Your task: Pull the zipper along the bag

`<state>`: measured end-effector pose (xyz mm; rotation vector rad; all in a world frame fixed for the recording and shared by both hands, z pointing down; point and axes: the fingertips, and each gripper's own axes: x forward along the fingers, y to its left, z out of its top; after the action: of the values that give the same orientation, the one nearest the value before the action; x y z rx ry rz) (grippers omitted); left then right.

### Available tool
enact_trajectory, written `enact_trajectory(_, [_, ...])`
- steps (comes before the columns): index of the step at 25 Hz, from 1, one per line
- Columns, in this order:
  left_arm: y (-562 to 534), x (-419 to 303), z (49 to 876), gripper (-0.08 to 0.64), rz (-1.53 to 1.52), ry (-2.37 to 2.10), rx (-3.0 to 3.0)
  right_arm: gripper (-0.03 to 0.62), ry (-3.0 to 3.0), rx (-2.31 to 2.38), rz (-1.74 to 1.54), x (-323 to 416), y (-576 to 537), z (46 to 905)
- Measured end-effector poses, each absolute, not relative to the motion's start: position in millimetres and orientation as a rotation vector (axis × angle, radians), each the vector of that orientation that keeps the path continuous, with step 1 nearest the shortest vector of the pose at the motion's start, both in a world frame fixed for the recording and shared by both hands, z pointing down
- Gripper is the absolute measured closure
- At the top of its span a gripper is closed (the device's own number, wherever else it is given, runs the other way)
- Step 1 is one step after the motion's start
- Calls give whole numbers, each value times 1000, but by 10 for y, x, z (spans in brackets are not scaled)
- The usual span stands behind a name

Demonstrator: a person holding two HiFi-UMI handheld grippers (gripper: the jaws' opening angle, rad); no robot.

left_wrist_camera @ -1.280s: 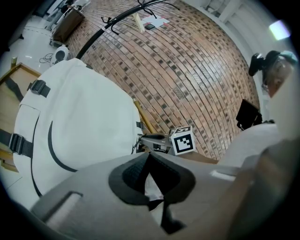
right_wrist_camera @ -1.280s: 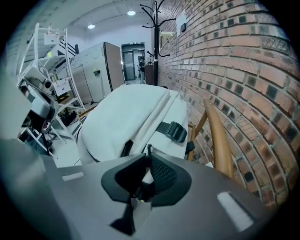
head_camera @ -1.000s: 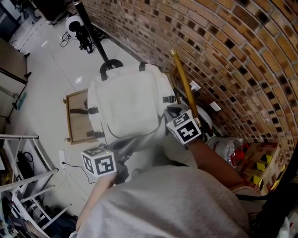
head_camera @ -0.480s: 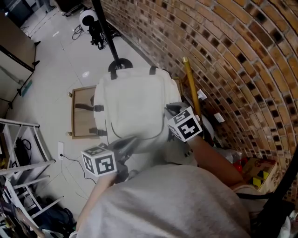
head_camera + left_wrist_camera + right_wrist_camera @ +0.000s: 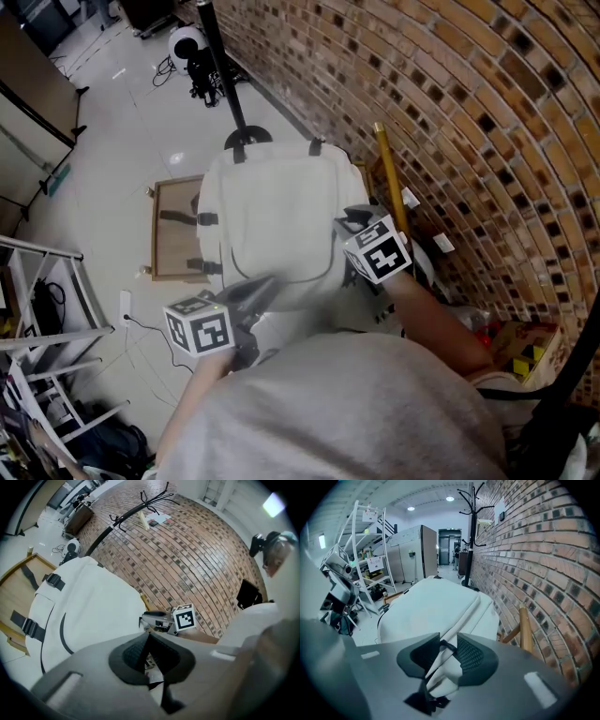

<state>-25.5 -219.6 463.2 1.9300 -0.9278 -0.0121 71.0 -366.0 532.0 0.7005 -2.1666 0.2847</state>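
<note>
Letting go is what changes now: our right gripper was pinched tight a moment ago, and its jaws are opening. A fold of the white bag and the little dark zipper tab sit between them, loose. Our left gripper is closed near the bag's corner; we cannot tell if it pinches cloth. The bag rests on a wooden frame by the brick wall. We think this pull is over, or we need a new grip.
</note>
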Motion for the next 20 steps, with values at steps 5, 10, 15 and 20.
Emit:
enact_trajectory(5, [-1959,-366,4575,560,-14,-888,1966,428,-2148,765,259,699,-3411,5175])
enact_trajectory(10, [-1573,-470,4582,560,25,-799,2014,428,-2134,820,303,657,-2794,5139])
enact_trajectory(15, [-956,-680,4734,560,77,-703,2014,460,-2163,842,419,414,-1829,5184])
enact_trajectory(20, [-389,-739,4908,560,139,-656,1994,577,-2159,715,510,214,-853,5300])
